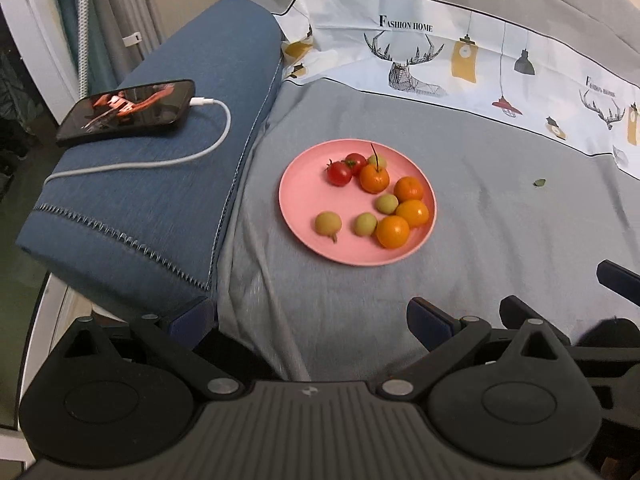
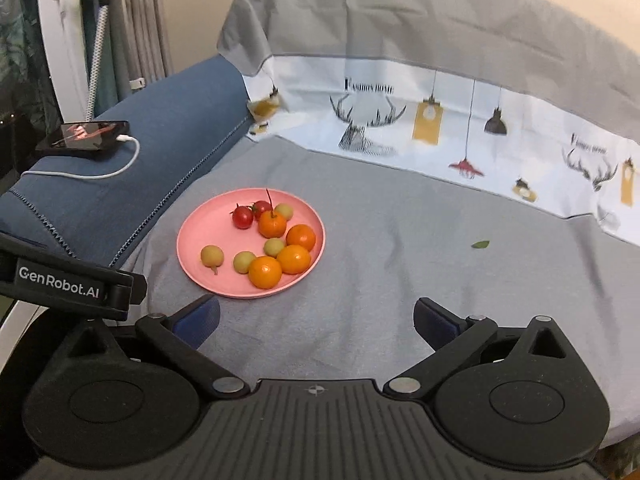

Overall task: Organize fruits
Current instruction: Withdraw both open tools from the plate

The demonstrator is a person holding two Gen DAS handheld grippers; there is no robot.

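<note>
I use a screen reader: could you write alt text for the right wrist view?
A pink plate holding oranges, tomatoes and green fruits sits on a grey bedsheet. The open, empty right gripper hovers nearby; a charging phone lies left.

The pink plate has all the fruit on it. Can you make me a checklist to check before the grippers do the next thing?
1. Left gripper open, nothing between its fingers: ok.
2. Right gripper open, nothing between its fingers: ok.
3. All fruit on the pink plate, four oranges, two tomatoes, four green fruits: ok.
4. Fruit sorted by kind: not ok, one green fruit sits among the oranges.
5. Cloth cleared: not ok, a small leaf lies to the right of the plate.
6. Phone and its cable away from the plate, up on the blue cushion: ok.
</note>
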